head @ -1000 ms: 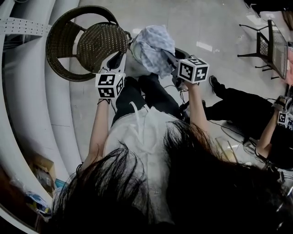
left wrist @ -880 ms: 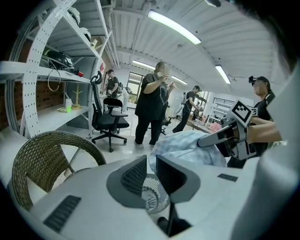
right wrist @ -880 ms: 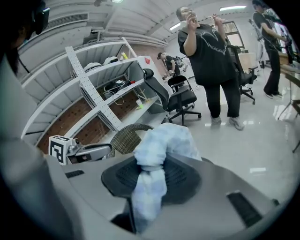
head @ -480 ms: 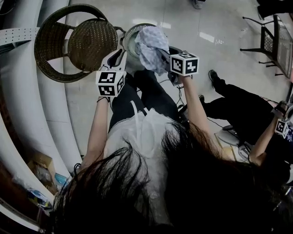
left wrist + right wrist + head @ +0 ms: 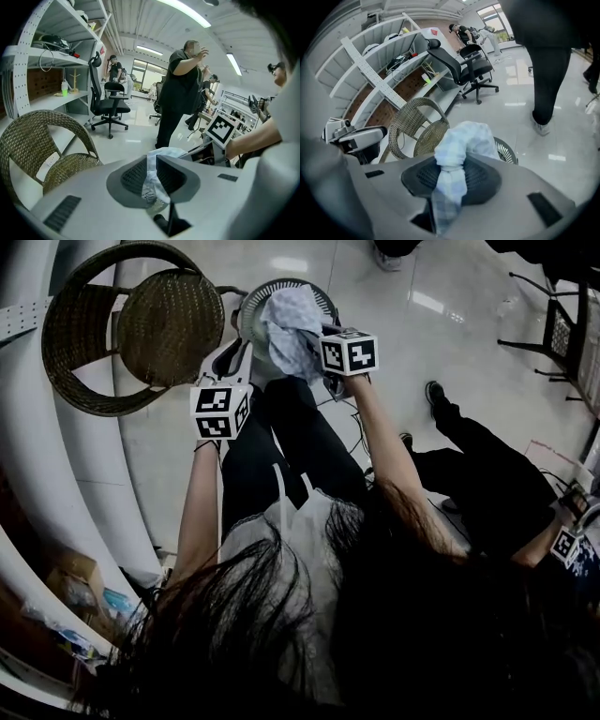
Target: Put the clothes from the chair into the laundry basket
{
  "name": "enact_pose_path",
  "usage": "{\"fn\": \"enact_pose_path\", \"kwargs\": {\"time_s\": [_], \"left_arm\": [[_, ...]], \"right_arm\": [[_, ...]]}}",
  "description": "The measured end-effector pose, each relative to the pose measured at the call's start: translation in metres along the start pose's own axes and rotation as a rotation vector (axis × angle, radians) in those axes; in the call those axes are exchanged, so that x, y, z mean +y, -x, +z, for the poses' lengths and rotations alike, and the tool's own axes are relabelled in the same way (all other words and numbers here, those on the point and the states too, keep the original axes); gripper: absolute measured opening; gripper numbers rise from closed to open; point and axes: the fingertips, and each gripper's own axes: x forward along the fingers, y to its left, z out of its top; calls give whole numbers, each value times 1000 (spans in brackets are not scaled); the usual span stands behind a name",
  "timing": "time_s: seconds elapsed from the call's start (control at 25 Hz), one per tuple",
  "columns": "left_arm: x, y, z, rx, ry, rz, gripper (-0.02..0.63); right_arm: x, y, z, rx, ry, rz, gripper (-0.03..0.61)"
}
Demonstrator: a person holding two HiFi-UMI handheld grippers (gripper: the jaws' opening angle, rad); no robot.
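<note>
A pale blue checked cloth (image 5: 291, 322) hangs bunched over the round slatted laundry basket (image 5: 251, 298) on the floor. My right gripper (image 5: 314, 336) is shut on it from the right; in the right gripper view the cloth (image 5: 464, 140) bulges out past the gripper (image 5: 451, 180), with the basket (image 5: 507, 151) just behind. My left gripper (image 5: 246, 351) pinches the cloth's left side; a strip of the cloth (image 5: 161, 153) runs between its close-set pads (image 5: 136, 174). The wicker chair (image 5: 141, 324) stands to the left with a bare seat.
Curved white shelving (image 5: 56, 493) runs along the left. A person in black (image 5: 180, 89) stands beyond the basket and another sits at the right (image 5: 487, 474). An office chair (image 5: 108, 105) stands farther off. Cables (image 5: 370, 442) lie on the floor near the legs.
Both grippers have carried the cloth down and away from the chair to above the basket, which has come into view beneath it.
</note>
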Motion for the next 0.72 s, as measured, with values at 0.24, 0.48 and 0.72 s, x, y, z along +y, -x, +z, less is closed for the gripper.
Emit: {"fn": "enact_pose_path", "kwargs": {"time_s": [0.24,0.48,0.72], "left_arm": [[18,-28,-27,33,42,28,74],[42,-60,-58,84,81,44,74],[55,-77,-74,117,88,49,74]], "right_arm": [[-16,-57,-18,107,16,6,114],[-35,-109,-25,175,34,-3,114],[-51,-146,-23,187,-6,-14,115]]}}
